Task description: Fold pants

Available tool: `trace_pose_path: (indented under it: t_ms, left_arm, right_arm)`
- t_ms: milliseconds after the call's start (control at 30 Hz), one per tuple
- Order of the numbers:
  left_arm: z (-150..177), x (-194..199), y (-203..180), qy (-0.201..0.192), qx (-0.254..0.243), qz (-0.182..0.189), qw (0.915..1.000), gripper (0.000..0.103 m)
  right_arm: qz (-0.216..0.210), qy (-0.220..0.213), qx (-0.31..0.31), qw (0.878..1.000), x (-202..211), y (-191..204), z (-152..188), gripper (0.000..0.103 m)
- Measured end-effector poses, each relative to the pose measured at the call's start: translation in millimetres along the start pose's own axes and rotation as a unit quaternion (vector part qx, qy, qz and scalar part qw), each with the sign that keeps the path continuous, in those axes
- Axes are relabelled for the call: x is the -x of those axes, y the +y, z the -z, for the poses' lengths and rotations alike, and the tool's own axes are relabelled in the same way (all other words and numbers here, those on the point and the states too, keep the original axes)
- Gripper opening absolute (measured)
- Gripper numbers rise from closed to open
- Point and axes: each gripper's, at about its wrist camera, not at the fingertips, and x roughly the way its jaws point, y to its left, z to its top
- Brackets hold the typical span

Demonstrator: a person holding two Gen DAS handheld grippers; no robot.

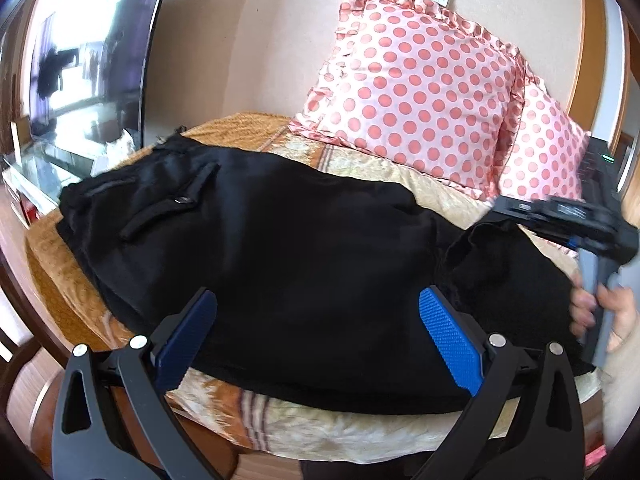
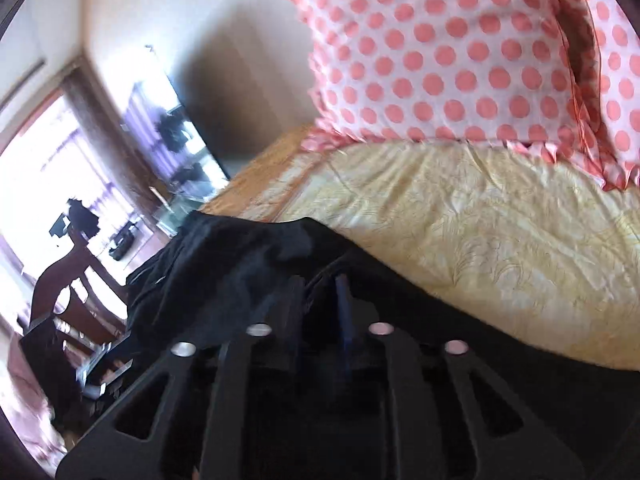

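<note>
Black pants (image 1: 280, 248) lie across a bed, waistband and pockets at the far left, legs toward the right. My left gripper (image 1: 318, 320) is open, its blue pads (image 1: 448, 336) spread just above the pants' near edge, holding nothing. My right gripper (image 2: 320, 284) is shut on a fold of the black pants (image 2: 248, 256) and lifts it off the bed. It also shows in the left wrist view (image 1: 500, 216), held by a hand at the pants' right end, where the cloth bunches upward.
The bed has a yellow and orange patterned cover (image 1: 436, 196). Two pink polka-dot pillows (image 1: 420, 88) lean on the wall behind the pants. A television (image 1: 88, 60) stands at the far left. A dark wooden chair (image 2: 68, 280) is beyond the bed's left side.
</note>
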Motion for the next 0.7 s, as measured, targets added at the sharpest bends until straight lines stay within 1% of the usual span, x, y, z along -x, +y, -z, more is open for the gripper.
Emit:
trace_pose_path:
  t_ms: [33,67,133,167,200,233,267,300,367,400,500,600,667,700]
  left_arm:
    - [0,-1,1,0.000,-0.004,-0.005,1.0000,0.101]
    - [-1,-2,3,0.002,-0.004,-0.006,1.0000,0.101]
    - [-2,-8,4,0.010,-0.001,-0.001,0.9999,0.101]
    - [-2,-9,4,0.012,-0.001,0.001,0.9999,0.101]
    - [-2,-11,4,0.013,-0.001,0.002,0.9999,0.101]
    - [-2,-11,3,0.013,0.000,0.003,0.9999,0.101]
    - [-2,-11,2,0.012,0.000,0.005,0.9999,0.101]
    - [-1,-11,1,0.011,0.000,0.007,0.9999,0.101]
    - [0,-10,1,0.010,0.001,0.007,0.9999,0.101]
    - [0,-10,1,0.012,0.001,0.005,0.9999,0.101]
    - [1,-9,1,0.014,0.002,0.001,0.9999,0.101]
    - [0,-5,2,0.009,0.003,0.000,1.0000,0.101]
    - [-1,-2,5,0.005,0.003,-0.005,1.0000,0.101]
    - [-1,0,7,0.003,0.005,-0.008,1.0000,0.101]
  right_arm:
    - [0.015,0.000,0.035,0.999,7,10,12,0.055]
    - [0.027,0.003,0.062,0.998,10,17,20,0.059]
    - [0.034,0.001,0.095,0.995,19,29,32,0.060]
    - [0.034,-0.012,0.095,0.995,26,32,33,0.063]
    - [0.036,-0.024,0.092,0.995,32,34,34,0.064]
    - [0.028,-0.029,0.097,0.994,36,38,36,0.064]
    - [0.019,-0.021,0.117,0.993,36,46,40,0.064]
    - [0.021,-0.010,0.150,0.988,34,57,47,0.062]
    - [0.024,0.013,0.197,0.980,26,75,63,0.052]
    - [0.022,0.029,0.216,0.976,20,83,72,0.050]
    - [0.014,0.051,0.233,0.971,6,92,85,0.049]
    - [0.006,0.069,0.234,0.970,-4,94,93,0.049]
    - [0.024,0.077,0.249,0.965,-13,95,100,0.049]
    - [0.037,0.077,0.256,0.963,-16,95,102,0.045]
